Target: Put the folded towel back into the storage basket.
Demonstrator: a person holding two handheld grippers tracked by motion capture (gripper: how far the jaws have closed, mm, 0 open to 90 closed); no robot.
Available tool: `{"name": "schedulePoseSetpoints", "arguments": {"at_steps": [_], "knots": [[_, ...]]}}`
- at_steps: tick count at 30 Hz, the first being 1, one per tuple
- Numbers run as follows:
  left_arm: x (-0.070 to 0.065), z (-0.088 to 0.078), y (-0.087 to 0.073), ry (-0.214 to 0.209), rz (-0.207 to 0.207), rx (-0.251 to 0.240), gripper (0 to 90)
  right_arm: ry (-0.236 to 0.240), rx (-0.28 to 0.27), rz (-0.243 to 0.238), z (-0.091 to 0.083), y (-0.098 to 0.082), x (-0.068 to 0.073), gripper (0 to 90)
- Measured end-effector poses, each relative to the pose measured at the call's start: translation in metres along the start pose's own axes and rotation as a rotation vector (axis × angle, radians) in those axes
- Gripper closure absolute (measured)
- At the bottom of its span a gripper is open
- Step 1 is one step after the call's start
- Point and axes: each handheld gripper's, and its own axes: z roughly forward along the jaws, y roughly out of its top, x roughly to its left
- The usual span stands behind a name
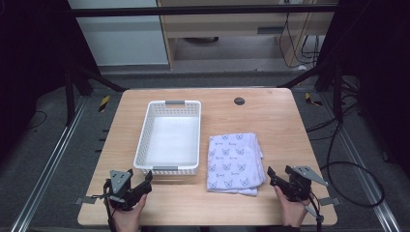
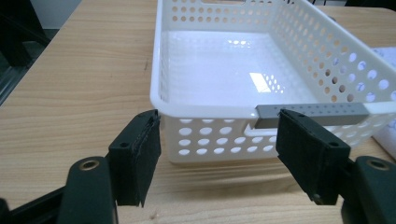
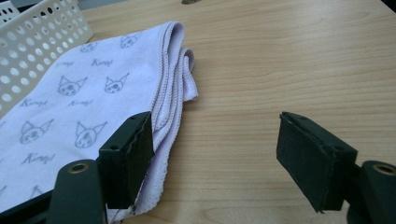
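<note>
With both grippers open and holding nothing, the left gripper (image 1: 147, 181) near the white basket (image 1: 143, 140) and the right gripper (image 1: 271, 176) just beside the folded cloth (image 1: 234, 162) on the table (image 1: 275, 121), the work seems at its start, so the right gripper probably must close on the cloth's near edge next.

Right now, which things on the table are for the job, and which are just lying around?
For the job:
- folded cloth with cat faces, beside the right claw
- white basket, in front of the left claw
Both claws are open and hold nothing.

Just lying about:
- dark round cap in the table
- cables on the floor
</note>
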Motion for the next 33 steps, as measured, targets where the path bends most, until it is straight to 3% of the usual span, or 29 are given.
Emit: {"name": "schedulePoseSetpoints", "arguments": {"at_steps": [9, 23, 33], "knots": [[-0.008, -0.001, 0.007, -0.032, 0.011, -0.008, 31.4, 0.023, -0.007, -0.02, -0.001, 0.004, 0.008, 28.5], [-0.03, -0.005, 0.025, -0.038, 0.057, -0.043, 33.1, 0.053, -0.039, -0.031, -0.011, 0.017, 0.018, 29.9], [-0.051, -0.004, 0.034, 0.007, 0.117, -0.039, 34.8, 0.089, -0.053, -0.071, -0.012, 0.033, 0.031, 30.2]]}}
